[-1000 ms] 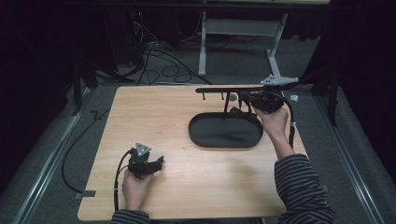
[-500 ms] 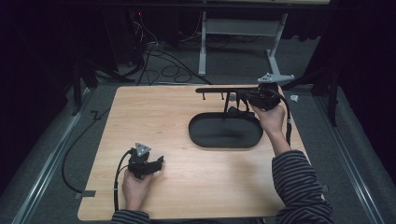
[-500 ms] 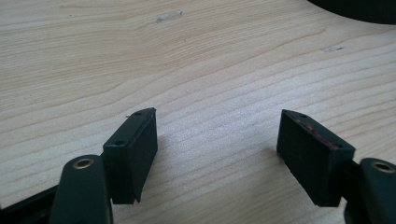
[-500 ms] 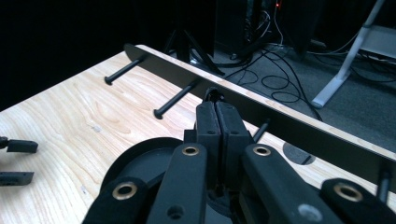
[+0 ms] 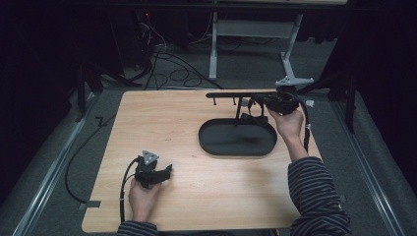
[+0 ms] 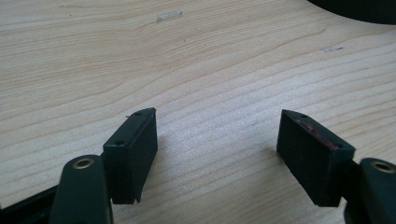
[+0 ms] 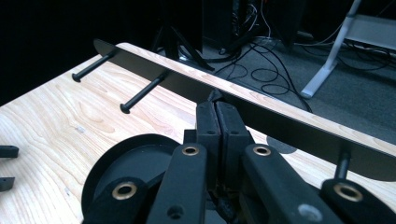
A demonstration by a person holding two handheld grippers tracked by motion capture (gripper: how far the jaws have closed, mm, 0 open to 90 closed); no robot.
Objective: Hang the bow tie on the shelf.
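The right claw (image 5: 264, 101) is closed, its two pads pressed flat together in the right gripper view (image 7: 217, 122). Whether anything thin is pinched between them cannot be told. Its tips sit right at the near edge of a long black bar (image 7: 261, 119), touching it or just short of it. The bar runs across in front of the claw, raised above the worktop (image 5: 167, 123), and carries black pegs (image 7: 140, 93) that stick out from it toward the claw's side. In the high view the bar (image 5: 231, 94) stretches away from the claw along the far edge of the worktop. A short post (image 7: 343, 163) hangs under the bar to one side of the claw.

Just below and in front of this claw lies a black oval tray (image 5: 236, 138); its rim (image 7: 100, 175) shows beneath the claw's arms.

The left claw (image 5: 164, 170) is open, its pads (image 6: 135, 144) standing well apart with bare wood between them. It is low over the worktop (image 6: 210, 70), well apart from the tray, whose dark edge (image 6: 359, 9) shows far ahead of it to one side. A hand (image 5: 142, 196) holds it near the front edge of the worktop; a cable (image 5: 125, 182) trails behind it.
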